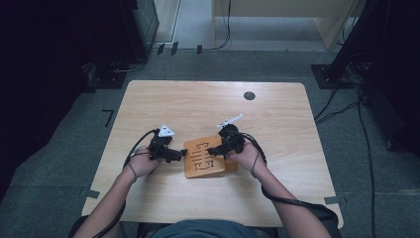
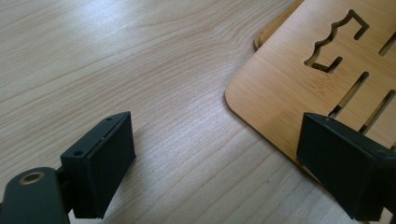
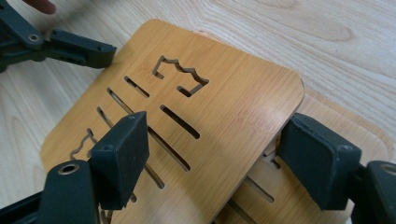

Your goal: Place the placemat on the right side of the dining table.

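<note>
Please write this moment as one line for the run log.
left hand-held gripper: open, at top board's corner | right hand-held gripper: open, astride top slotted board | lower board: underneath | table

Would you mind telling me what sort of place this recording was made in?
Probably a lab or workshop room set up for recording: a plain wooden table on grey carpet, cables trailing across the floor, and dark equipment stands at the edges.

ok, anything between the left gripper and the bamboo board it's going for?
Nothing visible. In the left gripper view the left gripper stands open over bare table, one pad already over the corner of the top bamboo board. From the other side the right gripper straddles that board, which lies on a second board.
</note>
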A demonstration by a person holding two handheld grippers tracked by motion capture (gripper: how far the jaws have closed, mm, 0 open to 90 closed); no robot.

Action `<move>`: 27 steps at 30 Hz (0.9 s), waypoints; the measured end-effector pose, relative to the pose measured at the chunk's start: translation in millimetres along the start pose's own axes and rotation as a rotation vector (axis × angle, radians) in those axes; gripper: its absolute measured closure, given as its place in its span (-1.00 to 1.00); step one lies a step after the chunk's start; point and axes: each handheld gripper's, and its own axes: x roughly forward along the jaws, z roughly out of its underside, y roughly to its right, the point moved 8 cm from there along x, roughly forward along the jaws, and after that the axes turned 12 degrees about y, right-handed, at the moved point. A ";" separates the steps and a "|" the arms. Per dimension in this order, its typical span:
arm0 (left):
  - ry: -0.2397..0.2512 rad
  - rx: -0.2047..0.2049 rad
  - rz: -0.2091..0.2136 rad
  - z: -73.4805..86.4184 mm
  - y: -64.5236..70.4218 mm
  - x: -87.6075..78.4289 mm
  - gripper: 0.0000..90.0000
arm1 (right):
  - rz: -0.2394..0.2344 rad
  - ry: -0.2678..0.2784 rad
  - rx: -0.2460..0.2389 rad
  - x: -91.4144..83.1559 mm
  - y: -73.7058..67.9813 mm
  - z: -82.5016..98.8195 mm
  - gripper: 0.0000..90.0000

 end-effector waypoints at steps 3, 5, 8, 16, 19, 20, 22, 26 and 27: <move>0.001 -0.003 0.001 -0.1 0.1 0.0 -0.78 | -0.018 0.014 0.020 -5.0 -2.8 -4.7 -0.44; 0.002 -0.005 0.002 -0.1 0.3 0.1 -0.78 | -0.031 0.028 0.036 -9.4 -5.3 -9.1 -0.42; 0.003 -0.003 0.002 -0.3 0.9 0.4 -0.78 | -0.051 0.043 0.057 -15.9 -8.6 -15.2 -0.38; 0.005 0.014 0.026 -1.4 10.5 3.5 -0.78 | -0.113 0.059 0.200 -34.8 -15.1 -31.1 -0.24; 0.007 0.021 0.032 -1.7 13.7 4.6 -0.78 | -0.134 0.064 0.231 -41.2 -17.3 -35.5 -0.17; 0.008 0.022 0.033 -1.8 15.0 5.1 -0.78 | -0.144 0.066 0.244 -42.7 -18.6 -36.7 -0.15; 0.008 0.030 0.034 -1.8 16.8 5.8 -0.78 | -0.177 0.052 0.274 -44.0 -23.4 -37.0 -0.11; 0.015 0.042 0.038 -2.2 20.4 7.7 -0.78 | -0.187 0.008 0.275 -34.6 -28.7 -29.1 -0.09; 0.017 0.043 0.040 -2.2 20.6 7.9 -0.78 | -0.181 0.001 0.272 -31.3 -28.6 -26.9 -0.09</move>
